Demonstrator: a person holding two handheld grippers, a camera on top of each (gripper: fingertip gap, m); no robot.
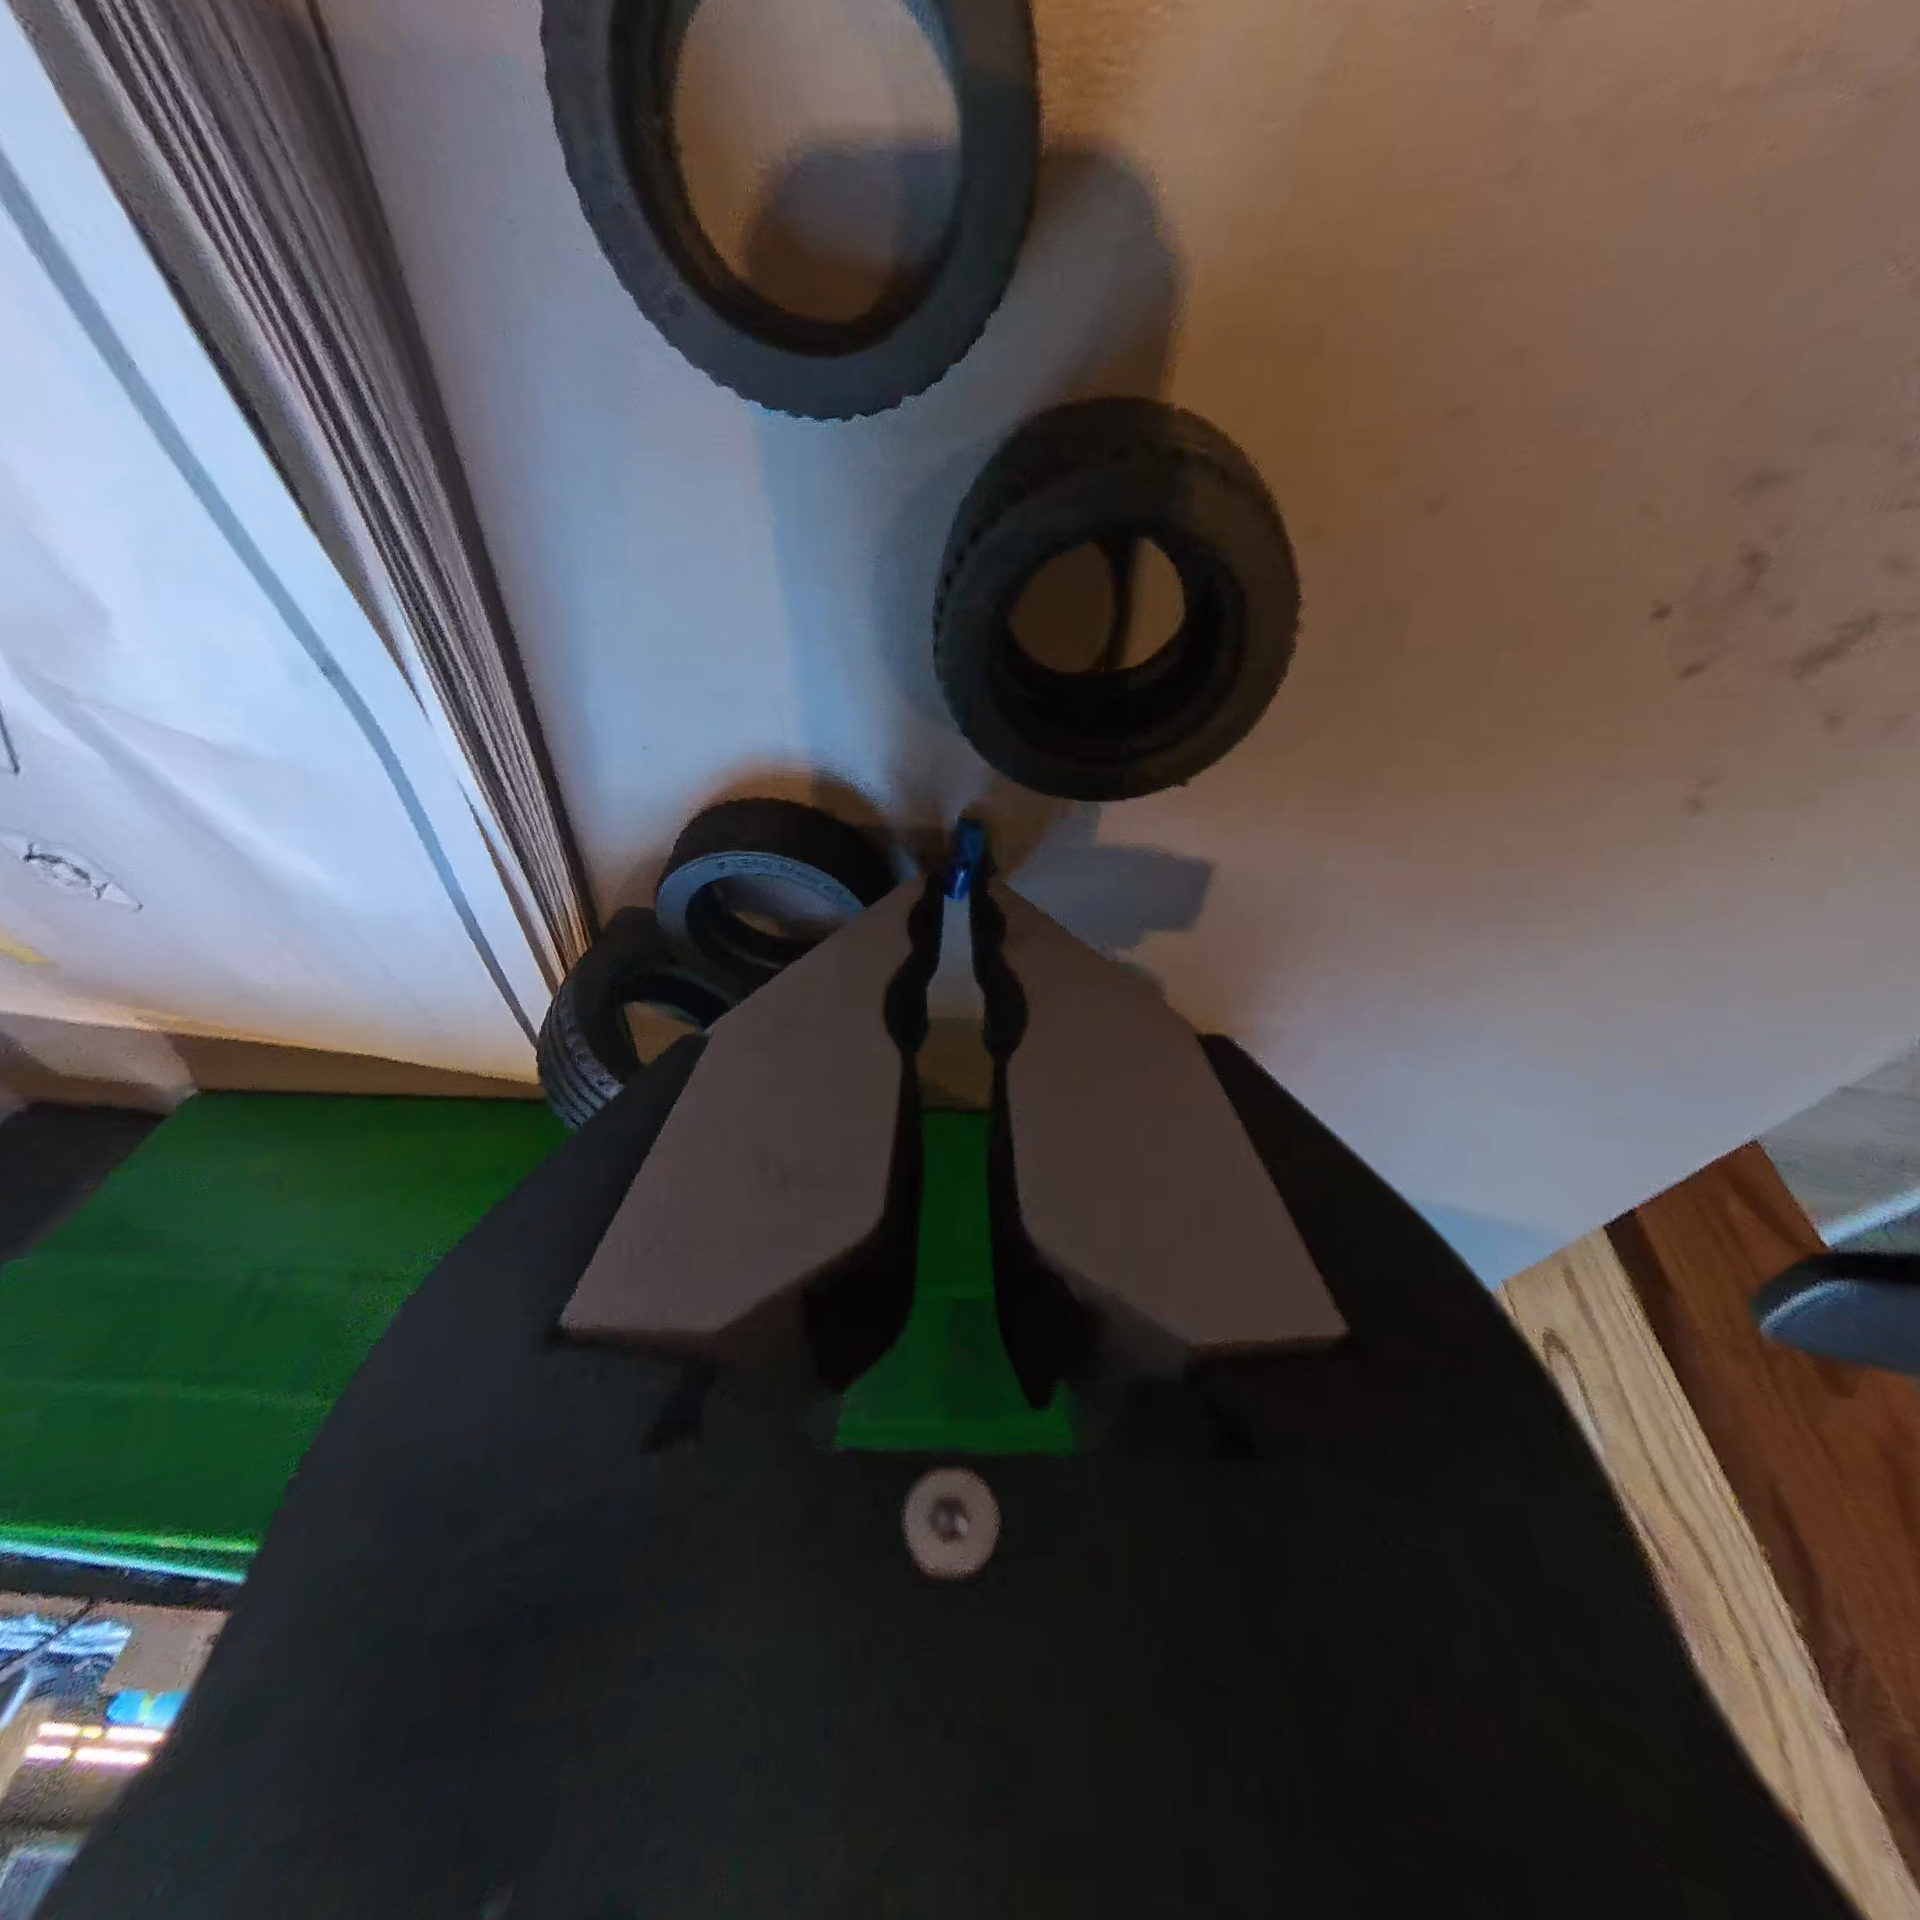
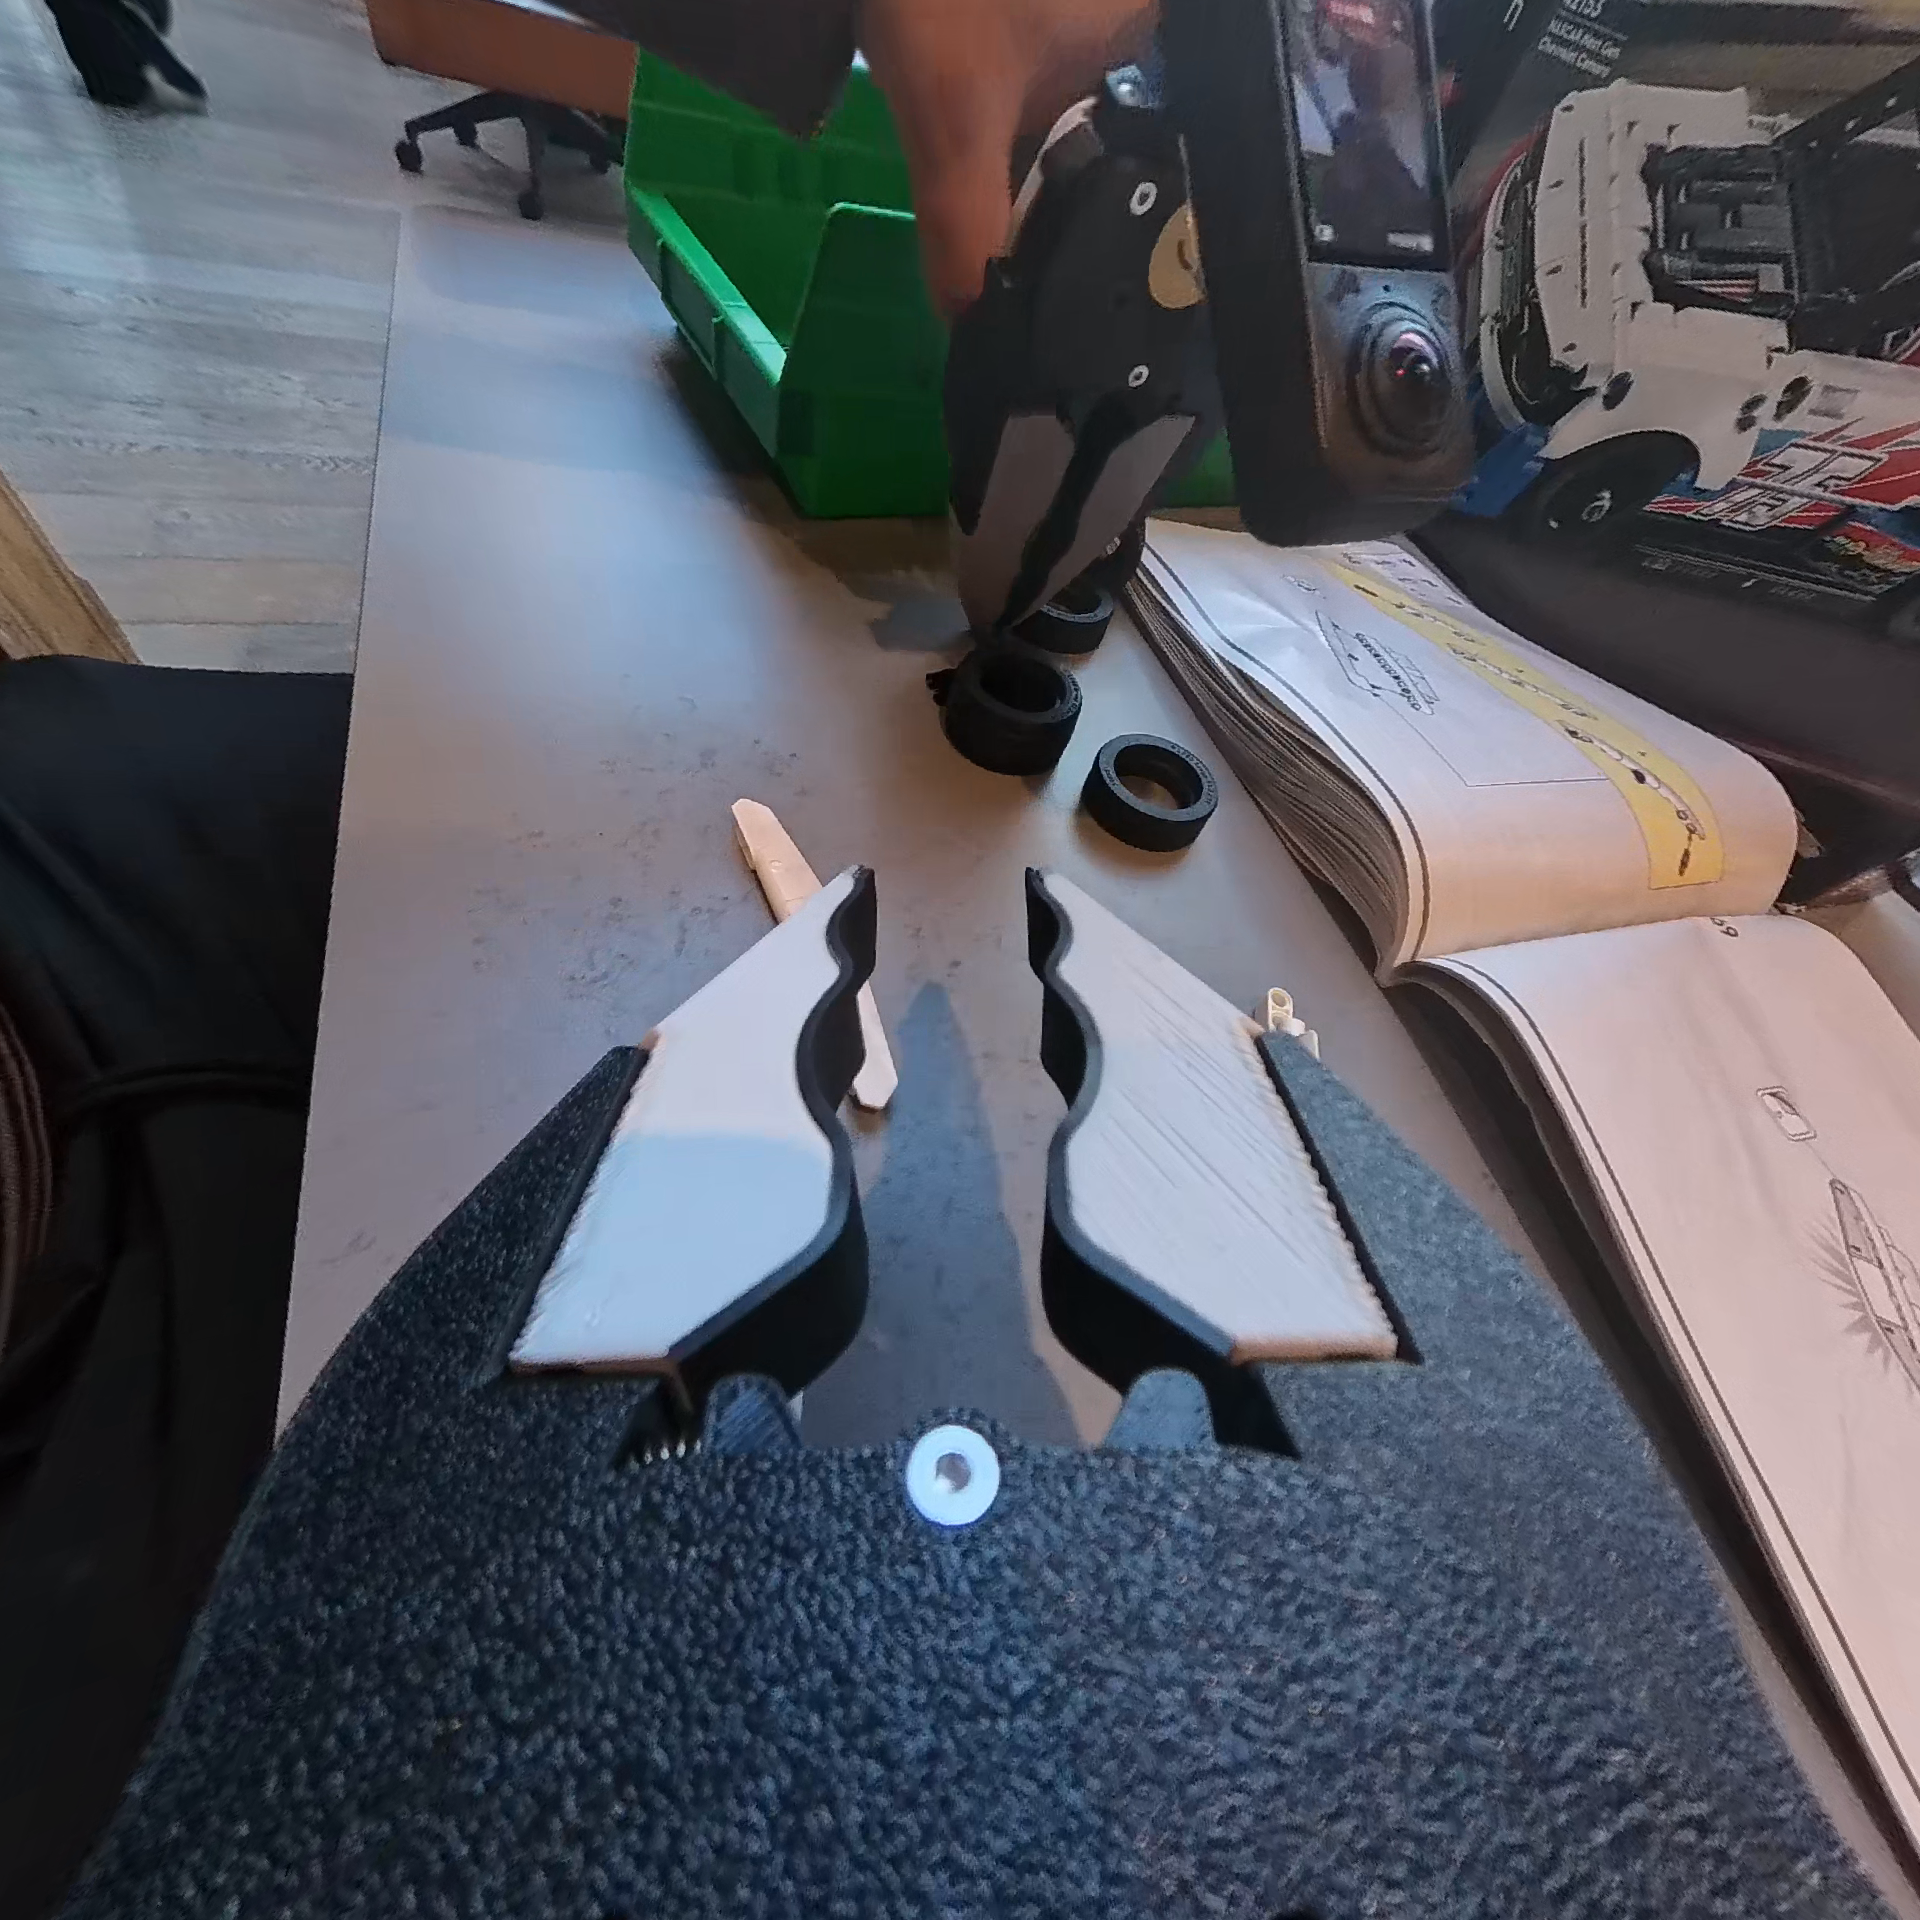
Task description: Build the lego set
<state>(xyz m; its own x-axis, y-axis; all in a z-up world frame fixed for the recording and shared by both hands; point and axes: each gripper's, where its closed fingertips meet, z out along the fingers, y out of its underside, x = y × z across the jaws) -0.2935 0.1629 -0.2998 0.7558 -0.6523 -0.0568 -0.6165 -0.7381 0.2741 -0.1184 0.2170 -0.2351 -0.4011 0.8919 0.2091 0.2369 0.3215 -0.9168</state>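
The left gripper (image 1: 958, 883) pinched a tiny blue pin (image 1: 964, 854) at its very tips, jaws nearly pressed together, pointing down at the table (image 1: 1507, 364) just beside the manual (image 1: 260, 623). In the right wrist view the same gripper (image 2: 992, 623) stood over a tyre (image 2: 1010, 709) near the manual (image 2: 1455, 727); the pin itself could not be made out there.

Four tyres lay near the manual's edge: a large one (image 1: 790, 197) farthest along it, a smaller one (image 1: 1117, 613) a little out from it, and two (image 1: 764, 894) (image 1: 623, 1023) close against its near corner, just beside the fingertips.

The pin looked hard, light and slick, likely to twist or shoot out of the tips if squeezed off-centre; a hold across its middle seemed safest. The tyres looked soft and rubbery, grippy, best taken across the wall.

The right gripper (image 2: 948, 904) hovered spread and empty above the table, well short of the manual, with a beige beam (image 2: 774, 862) partly under its left finger and a small beige connector (image 2: 1283, 1006) by its right.
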